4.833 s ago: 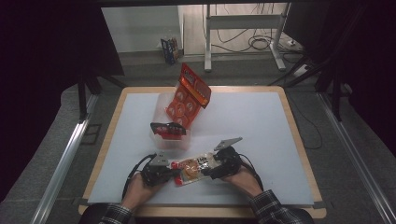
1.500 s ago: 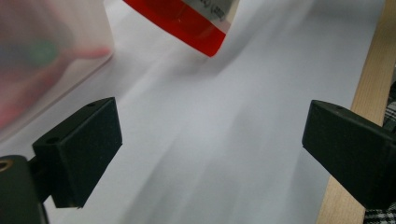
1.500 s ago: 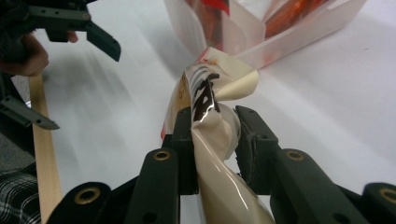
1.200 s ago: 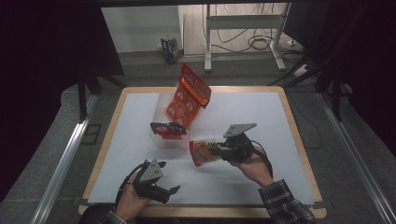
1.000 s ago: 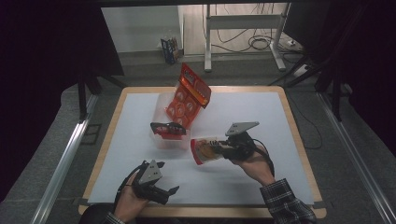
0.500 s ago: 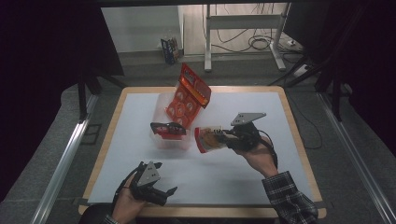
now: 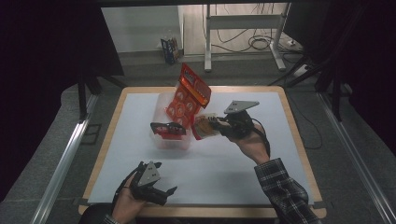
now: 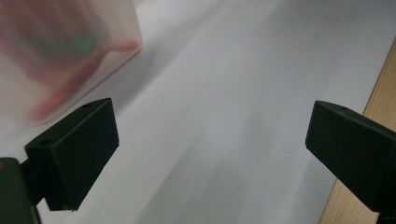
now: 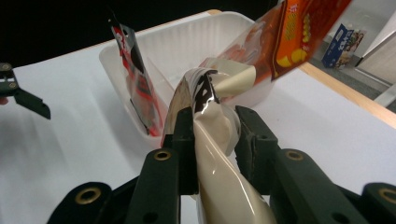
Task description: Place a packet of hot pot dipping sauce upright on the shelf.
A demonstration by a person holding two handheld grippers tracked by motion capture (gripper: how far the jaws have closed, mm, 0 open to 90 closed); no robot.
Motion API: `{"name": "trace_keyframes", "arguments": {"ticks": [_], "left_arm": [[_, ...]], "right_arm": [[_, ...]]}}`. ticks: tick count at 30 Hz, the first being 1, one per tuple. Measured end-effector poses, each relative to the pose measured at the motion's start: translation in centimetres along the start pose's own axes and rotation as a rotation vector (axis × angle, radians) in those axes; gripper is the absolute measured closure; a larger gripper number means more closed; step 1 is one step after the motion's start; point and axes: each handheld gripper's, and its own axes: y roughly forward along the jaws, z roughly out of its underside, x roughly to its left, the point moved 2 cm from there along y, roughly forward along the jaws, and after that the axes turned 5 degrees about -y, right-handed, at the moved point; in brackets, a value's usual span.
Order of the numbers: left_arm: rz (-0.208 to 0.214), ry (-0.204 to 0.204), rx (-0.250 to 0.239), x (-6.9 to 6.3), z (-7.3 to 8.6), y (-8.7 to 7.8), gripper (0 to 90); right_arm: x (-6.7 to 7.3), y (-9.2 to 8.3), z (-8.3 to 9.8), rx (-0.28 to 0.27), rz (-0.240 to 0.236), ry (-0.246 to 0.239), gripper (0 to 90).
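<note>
A crumpled snack packet [image 9: 212,140], pinched between the narrowed jaws of the right gripper [image 7: 219,125], is held just short of the clear tub [image 7: 170,140] ahead, so a lowering into it is judged next, while the left gripper [image 7: 156,189] rests empty, jaws wide.

Lab recording bay, black curtains [image 7: 46,70], metal frame [image 7: 243,21], floor cables [image 7: 252,44]

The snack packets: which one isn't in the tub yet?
The shiny packet pinched in the right gripper. The tall orange packet and the dark red one already stand in the white tub.
</note>
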Motion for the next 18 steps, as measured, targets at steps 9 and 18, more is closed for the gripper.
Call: {"name": "trace_keyframes", "arguments": {"ticks": [9, 18], "left_arm": [[0.000, 0.005, 0.008, 0.0, 0.0, 0.0, 2.4], [0.000, 0.007, 0.011, 0.0, 0.0, 0.0, 2.4]], "right_arm": [[-0.3, 2.4, -1.3, -0.007, 0.008, -0.043, 70.0], [-0.5, 4.7, -1.9, -0.007, 0.010, -0.073, 69.9]]}}
